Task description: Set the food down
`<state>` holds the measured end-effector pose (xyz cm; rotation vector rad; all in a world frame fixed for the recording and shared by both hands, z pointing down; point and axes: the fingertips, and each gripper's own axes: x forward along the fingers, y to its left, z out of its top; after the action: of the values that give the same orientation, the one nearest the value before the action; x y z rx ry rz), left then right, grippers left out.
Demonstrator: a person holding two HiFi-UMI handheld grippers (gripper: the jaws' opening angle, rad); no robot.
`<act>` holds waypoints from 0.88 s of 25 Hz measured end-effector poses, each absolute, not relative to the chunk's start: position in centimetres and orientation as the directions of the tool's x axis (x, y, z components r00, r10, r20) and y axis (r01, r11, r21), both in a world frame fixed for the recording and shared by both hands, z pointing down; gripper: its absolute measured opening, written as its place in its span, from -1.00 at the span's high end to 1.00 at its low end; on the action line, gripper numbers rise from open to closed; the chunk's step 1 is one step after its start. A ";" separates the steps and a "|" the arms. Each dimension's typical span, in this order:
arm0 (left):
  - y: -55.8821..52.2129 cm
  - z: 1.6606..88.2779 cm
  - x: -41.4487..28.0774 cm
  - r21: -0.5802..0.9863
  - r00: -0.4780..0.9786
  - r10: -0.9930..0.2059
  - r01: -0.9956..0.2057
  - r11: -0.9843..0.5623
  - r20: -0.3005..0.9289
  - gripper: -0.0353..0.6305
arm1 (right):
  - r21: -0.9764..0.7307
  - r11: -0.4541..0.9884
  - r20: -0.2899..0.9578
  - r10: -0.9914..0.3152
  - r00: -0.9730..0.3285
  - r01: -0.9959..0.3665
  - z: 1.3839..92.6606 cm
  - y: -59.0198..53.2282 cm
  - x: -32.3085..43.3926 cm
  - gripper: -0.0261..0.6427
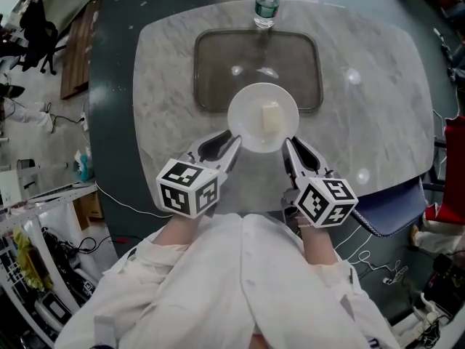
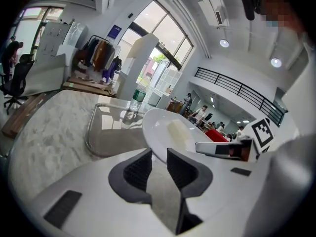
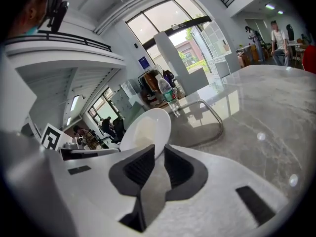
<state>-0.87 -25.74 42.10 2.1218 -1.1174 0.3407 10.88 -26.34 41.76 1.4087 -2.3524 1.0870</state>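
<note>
A white plate (image 1: 245,122) carries a pale block of food (image 1: 270,116) and hangs over the near edge of a grey tray (image 1: 218,71). My left gripper (image 1: 234,143) is shut on the plate's left near rim and my right gripper (image 1: 288,146) on its right near rim. In the left gripper view the plate (image 2: 158,127) rim sits between the pads of the left gripper (image 2: 159,159), with the food (image 2: 177,131) beyond them. In the right gripper view the right gripper (image 3: 159,157) pinches the plate (image 3: 155,122) edge.
The tray lies on a marble table (image 1: 378,100). A clear water bottle (image 1: 267,2) stands at the table's far edge, just behind the tray. A blue chair seat (image 1: 392,209) sits below the table at the right. Floor clutter and cables lie at the left.
</note>
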 end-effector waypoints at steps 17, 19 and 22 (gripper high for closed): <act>-35.1 45.4 -1.7 0.463 0.610 -0.581 -0.790 -0.401 0.538 0.61 | -0.472 0.240 0.548 -0.674 -0.495 -0.848 45.0 -35.4 10.0 0.78; -36.0 46.0 -1.8 0.458 0.605 -0.581 -0.795 -0.399 0.544 0.61 | -0.465 0.239 0.555 -0.671 -0.491 -0.853 45.6 -36.4 9.9 0.78; -37.6 47.1 -2.0 0.449 0.597 -0.578 -0.801 -0.396 0.556 0.61 | -0.460 0.232 0.565 -0.668 -0.485 -0.857 46.9 -38.0 9.7 0.78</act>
<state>-1.97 -37.57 47.12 2.1214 -1.0866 0.4068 9.70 -38.01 46.85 1.4328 -2.2572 1.0975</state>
